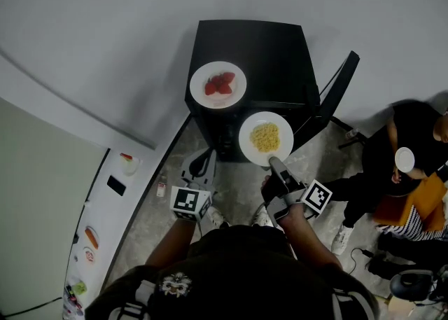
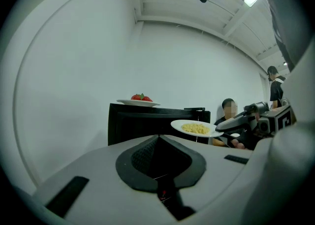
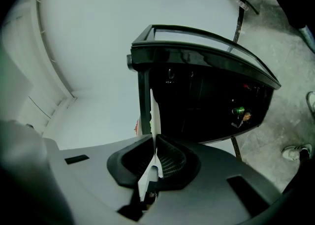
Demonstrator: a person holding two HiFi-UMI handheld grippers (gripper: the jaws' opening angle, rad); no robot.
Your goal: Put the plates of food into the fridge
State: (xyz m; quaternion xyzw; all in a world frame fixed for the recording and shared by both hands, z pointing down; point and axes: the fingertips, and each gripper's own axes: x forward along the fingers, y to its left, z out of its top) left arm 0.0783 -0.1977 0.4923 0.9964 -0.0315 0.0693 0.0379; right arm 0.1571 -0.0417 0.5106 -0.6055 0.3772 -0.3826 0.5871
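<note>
Fridge mouth open ahead; door (angled out right) and seated person crowd that side.

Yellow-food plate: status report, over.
Right gripper shut on yellow-food plate, before the fridge. Left gripper shut, empty. Strawberry plate on fridge top. Door open, nothing blocking.

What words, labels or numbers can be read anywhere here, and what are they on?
No text can be read in any view.
Left cube and right cube: black-and-white square patterns, no letters.
Shirt emblem: too small to read.
Small items on the white ledge: too small and blurred to read.
</note>
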